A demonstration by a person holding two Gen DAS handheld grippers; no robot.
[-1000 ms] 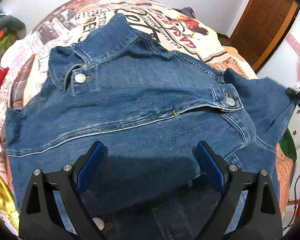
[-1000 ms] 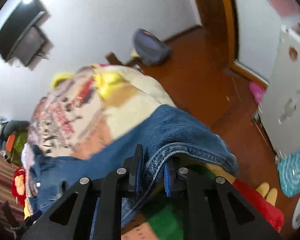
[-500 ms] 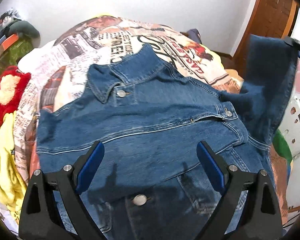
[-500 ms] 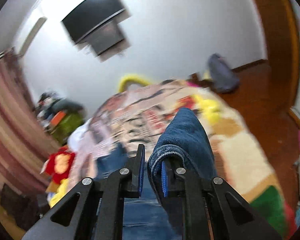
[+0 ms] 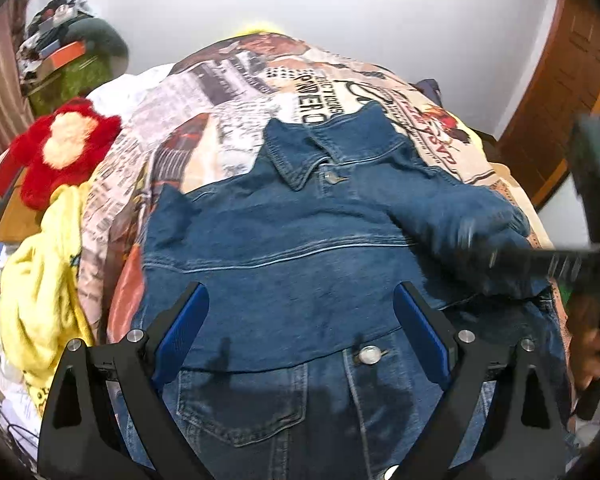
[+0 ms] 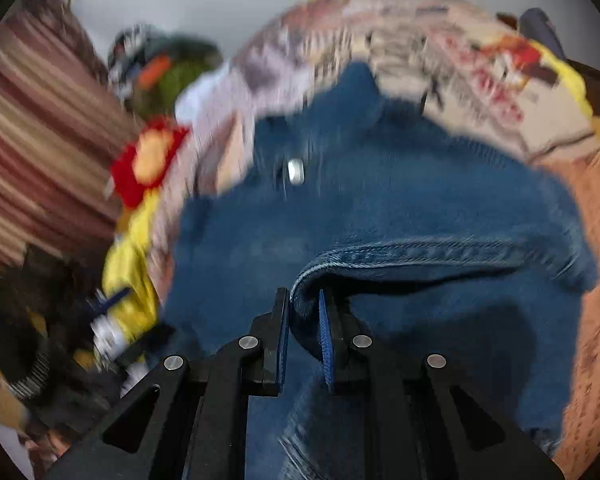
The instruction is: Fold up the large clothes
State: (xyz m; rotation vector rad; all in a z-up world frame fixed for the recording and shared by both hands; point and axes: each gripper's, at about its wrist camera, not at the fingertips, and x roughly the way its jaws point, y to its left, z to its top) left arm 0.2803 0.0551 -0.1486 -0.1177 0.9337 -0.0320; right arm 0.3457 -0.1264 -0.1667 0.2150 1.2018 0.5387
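A blue denim jacket lies spread on the bed, collar at the far end, buttons up. My left gripper hangs open over its lower front, nothing between the blue pads. The jacket's sleeve is folded across the right side of the body. My right gripper is shut on the sleeve's cuff hem; in the left wrist view that right gripper shows as a dark blur at the sleeve's end. The right wrist view is motion-blurred.
The bed wears a newspaper-print cover. A red plush toy and a yellow garment lie at the bed's left edge. Piled items stand by the back wall, a wooden door at the right.
My right gripper carried the sleeve from off the bed's right side, up and over onto the jacket body. My left gripper drew back, so more of the jacket and bed shows.
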